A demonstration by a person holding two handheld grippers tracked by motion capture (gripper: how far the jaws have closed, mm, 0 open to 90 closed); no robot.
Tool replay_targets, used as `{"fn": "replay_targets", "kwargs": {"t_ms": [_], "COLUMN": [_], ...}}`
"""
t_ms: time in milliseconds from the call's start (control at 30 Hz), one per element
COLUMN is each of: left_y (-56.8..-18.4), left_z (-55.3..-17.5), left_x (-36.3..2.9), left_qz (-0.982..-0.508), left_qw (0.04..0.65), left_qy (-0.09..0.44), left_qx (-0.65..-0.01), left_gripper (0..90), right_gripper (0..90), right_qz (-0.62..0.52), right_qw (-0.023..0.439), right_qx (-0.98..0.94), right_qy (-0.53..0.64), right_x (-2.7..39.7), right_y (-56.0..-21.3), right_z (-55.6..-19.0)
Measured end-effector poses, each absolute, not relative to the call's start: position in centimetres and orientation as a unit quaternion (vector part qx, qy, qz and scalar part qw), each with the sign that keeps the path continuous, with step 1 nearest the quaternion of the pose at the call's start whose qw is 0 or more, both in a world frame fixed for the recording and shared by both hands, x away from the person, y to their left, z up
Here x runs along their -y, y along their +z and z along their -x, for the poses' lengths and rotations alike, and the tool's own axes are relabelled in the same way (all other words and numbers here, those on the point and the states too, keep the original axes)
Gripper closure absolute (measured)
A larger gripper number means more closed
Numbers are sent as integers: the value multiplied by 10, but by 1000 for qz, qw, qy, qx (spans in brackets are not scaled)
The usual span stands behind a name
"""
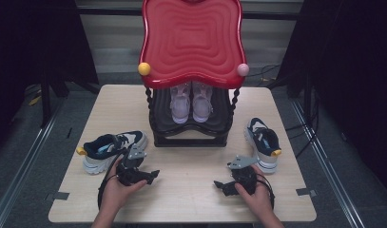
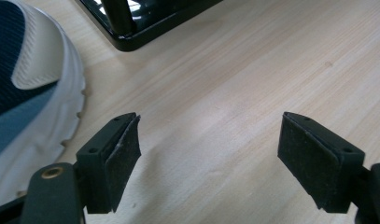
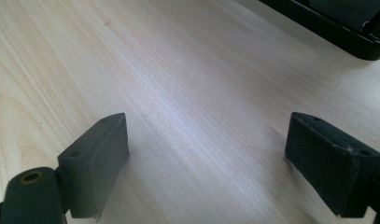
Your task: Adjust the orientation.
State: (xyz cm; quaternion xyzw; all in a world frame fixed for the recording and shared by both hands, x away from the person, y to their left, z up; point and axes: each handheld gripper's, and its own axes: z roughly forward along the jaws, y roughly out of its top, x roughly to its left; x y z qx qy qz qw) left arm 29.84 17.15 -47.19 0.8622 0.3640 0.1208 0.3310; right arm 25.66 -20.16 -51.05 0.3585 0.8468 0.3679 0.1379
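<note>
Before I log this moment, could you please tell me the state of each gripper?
Left gripper: open, nothing between its jaws.
Right gripper: open, nothing between its jaws.

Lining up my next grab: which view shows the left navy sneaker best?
The high view: the whole left navy sneaker lies beside the black rack. The left gripper view catches just its white sole edge; the right gripper view looks across bare table.

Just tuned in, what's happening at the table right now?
A person holds the left gripper and the right gripper low over the table, both open and empty. A navy-and-white sneaker lies beside the left one, its mate near the right. A pink pair sits on the rack's bottom shelf.
</note>
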Motion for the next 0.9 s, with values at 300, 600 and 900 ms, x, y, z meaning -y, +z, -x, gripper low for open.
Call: {"fn": "replay_targets", "kwargs": {"t_ms": [300,600,900], "left_y": [-449,-430,-408], "left_z": [-309,-316,-323], "left_x": [-183,-197,-220], "left_qz": [-865,-860,-842], "left_qw": [320,322,328], "left_qy": [126,138,184], "left_qx": [-366,-371,-388], "left_gripper": [208,208,197], "right_gripper": [128,128,129], "right_qz": [-358,-359,-360], "right_qw": [138,137,136], "right_qx": [-846,-846,-846], "right_qy": [370,369,368], "right_x": [202,202,202], "right_y": [-511,-511,-510], "right_z": [-257,-257,-257]}}
